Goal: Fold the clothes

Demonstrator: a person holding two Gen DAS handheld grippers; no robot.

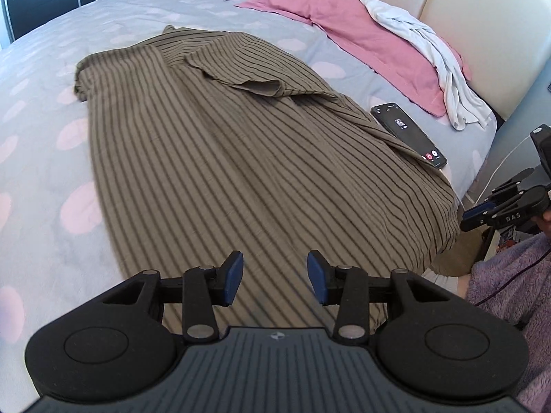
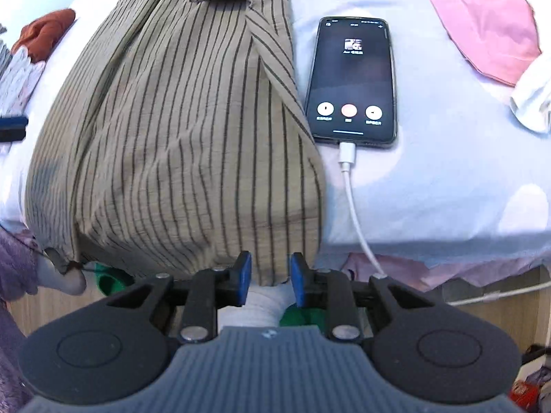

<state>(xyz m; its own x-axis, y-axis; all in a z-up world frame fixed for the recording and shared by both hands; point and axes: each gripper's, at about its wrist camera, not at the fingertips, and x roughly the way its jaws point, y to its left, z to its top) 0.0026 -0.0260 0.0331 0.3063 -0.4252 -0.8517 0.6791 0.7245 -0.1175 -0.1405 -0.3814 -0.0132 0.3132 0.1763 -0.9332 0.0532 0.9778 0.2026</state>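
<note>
An olive garment with dark stripes [image 1: 220, 144] lies spread flat on the grey bed cover [image 1: 44, 79], one sleeve folded across its top. My left gripper [image 1: 274, 277] hovers open just above the garment's near hem, with nothing between its blue pads. In the right wrist view the same garment [image 2: 179, 130] drapes over the bed's edge. My right gripper [image 2: 270, 278] is open at the hanging hem; cloth reaches down between the fingers, but the pads stand apart from it. The right gripper [image 1: 482, 204] also shows off the bed's right side.
A lit phone [image 2: 353, 79] on a white charging cable [image 2: 354, 213] lies right beside the garment. Pink cloth [image 1: 351, 38] and a white garment [image 1: 434, 58] sit near the cream headboard [image 1: 482, 17]. A rust-coloured garment [image 2: 48, 31] lies far left. A purple fleece sleeve [image 1: 509, 296] is close by.
</note>
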